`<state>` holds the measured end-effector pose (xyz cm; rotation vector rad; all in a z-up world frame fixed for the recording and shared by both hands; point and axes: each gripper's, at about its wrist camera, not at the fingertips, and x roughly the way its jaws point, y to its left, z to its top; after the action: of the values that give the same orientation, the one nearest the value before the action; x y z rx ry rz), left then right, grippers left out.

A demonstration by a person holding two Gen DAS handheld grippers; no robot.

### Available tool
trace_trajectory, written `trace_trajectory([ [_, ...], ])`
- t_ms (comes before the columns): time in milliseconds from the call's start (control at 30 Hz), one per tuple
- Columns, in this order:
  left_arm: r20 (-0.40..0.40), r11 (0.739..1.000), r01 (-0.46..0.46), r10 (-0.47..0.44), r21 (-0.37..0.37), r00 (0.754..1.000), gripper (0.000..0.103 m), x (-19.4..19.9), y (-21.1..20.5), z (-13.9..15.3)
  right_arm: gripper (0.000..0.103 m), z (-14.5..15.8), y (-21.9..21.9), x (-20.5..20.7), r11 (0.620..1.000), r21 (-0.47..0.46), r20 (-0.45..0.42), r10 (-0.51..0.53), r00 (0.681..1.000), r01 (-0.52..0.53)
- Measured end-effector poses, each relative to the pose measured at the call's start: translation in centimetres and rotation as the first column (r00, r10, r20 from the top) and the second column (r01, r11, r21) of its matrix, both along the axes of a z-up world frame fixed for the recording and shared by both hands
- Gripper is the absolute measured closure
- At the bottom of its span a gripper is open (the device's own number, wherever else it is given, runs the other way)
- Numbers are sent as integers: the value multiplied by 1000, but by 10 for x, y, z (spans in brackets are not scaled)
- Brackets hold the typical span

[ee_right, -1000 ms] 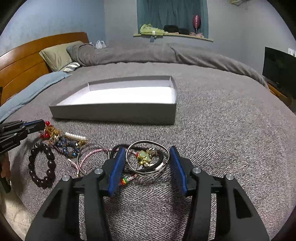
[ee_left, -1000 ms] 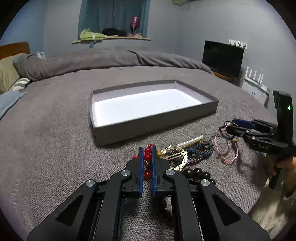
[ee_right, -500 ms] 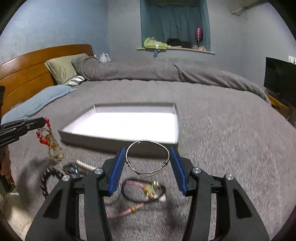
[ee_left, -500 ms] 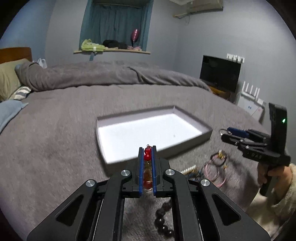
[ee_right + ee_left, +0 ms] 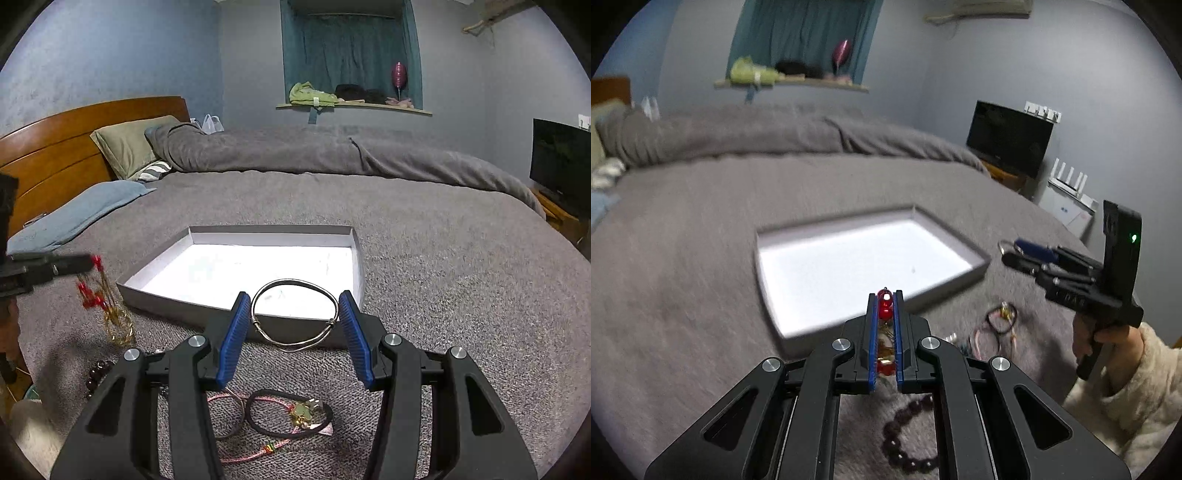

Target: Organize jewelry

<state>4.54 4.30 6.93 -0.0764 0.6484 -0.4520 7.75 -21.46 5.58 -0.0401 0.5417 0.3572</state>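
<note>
Looking over both wrist views, I note this:

Surface: a bed (image 5: 424, 258) under a grey knit blanket carries everything; a rolled grey duvet (image 5: 295, 151) lies across its far side.
Room: blue-grey walls, a wooden headboard (image 5: 55, 147) with an olive pillow (image 5: 125, 144) and a light blue one (image 5: 74, 218), a window niche with a teal curtain (image 5: 347, 48) and clothes on its sill, a dark screen (image 5: 1008, 138) on a low stand, a white router (image 5: 1067, 184) beside it.
Box: a shallow grey box (image 5: 184, 299) with a white floor sits open in the middle of the bed, nothing in it.
Left tool (image 5: 885, 295): jaws nearly together, clamped on a red bead strand (image 5: 885, 302); from the right view its red and gold length dangles clear of the blanket, just beside the box's near left corner.
Right tool (image 5: 295, 314): jaws half apart, pads pressing on a silver wire bangle (image 5: 293, 314), held above the box's near wall.
Left on the blanket: pink cords and a black cord bracelet (image 5: 288, 417) with a small charm, and a dark bead bracelet (image 5: 905, 435), all in front of the box.
Person: a hand (image 5: 1108, 339) in a cream fleecy sleeve grips the right tool's handle.
Writing: letters on the right tool's body are too blurred for me to read; a green light glows on its upright block.
</note>
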Motion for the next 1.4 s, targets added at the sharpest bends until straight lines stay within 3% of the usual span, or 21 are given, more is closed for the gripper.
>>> trace_trajectory([
  [200,-14,999,-17,17,40,1000,95,-4,1,-13,54,-2,-1,-1,1000,-2,0,-4,1000,4],
  [300,-11,994,-85,86,65,996,95,-6,18,-16,54,-3,-1,-2,1000,-5,3,-4,1000,4],
  [367,18,968,-145,144,205,989,95,-10,20,-21,54,-4,-1,-2,1000,-6,0,-3,1000,3],
  [400,16,962,-144,145,231,989,95,-9,20,-24,54,-3,0,-2,1000,-6,-1,-3,1000,3],
  [467,-43,964,-124,138,236,990,95,-9,26,-33,54,-4,0,-3,1000,-5,1,-3,1000,3],
  [600,-60,942,-172,198,289,978,95,-12,41,-44,54,-3,-1,-3,1000,-6,3,-3,1000,3],
  [700,-99,943,-198,231,269,968,95,-13,56,-50,54,-3,1,-4,1000,-8,4,-2,1000,2],
  [833,-131,927,-208,259,311,957,91,-13,64,-56,54,-4,3,-7,1000,-10,3,3,1000,-3],
  [900,-115,925,-230,275,303,954,68,-17,67,-54,54,-3,4,-7,1000,-11,2,6,1000,-6],
  [933,-99,930,-232,269,284,958,65,-21,66,-50,54,-3,4,-7,1000,-13,3,7,1000,-7],
  [1033,-72,947,-197,222,253,973,64,-26,58,-43,54,-2,5,-7,1000,-16,6,5,1000,-5],
  [1200,-81,955,-117,144,273,986,65,-24,36,-45,54,-3,5,-7,1000,-17,2,3,1000,-3],
  [1300,-103,937,-135,176,321,979,69,-18,36,-54,54,-4,5,-6,1000,-18,0,5,1000,-5],
  [1400,-116,952,-140,177,274,977,72,-22,43,-52,54,-5,5,-6,1000,-18,0,5,1000,-5],
])
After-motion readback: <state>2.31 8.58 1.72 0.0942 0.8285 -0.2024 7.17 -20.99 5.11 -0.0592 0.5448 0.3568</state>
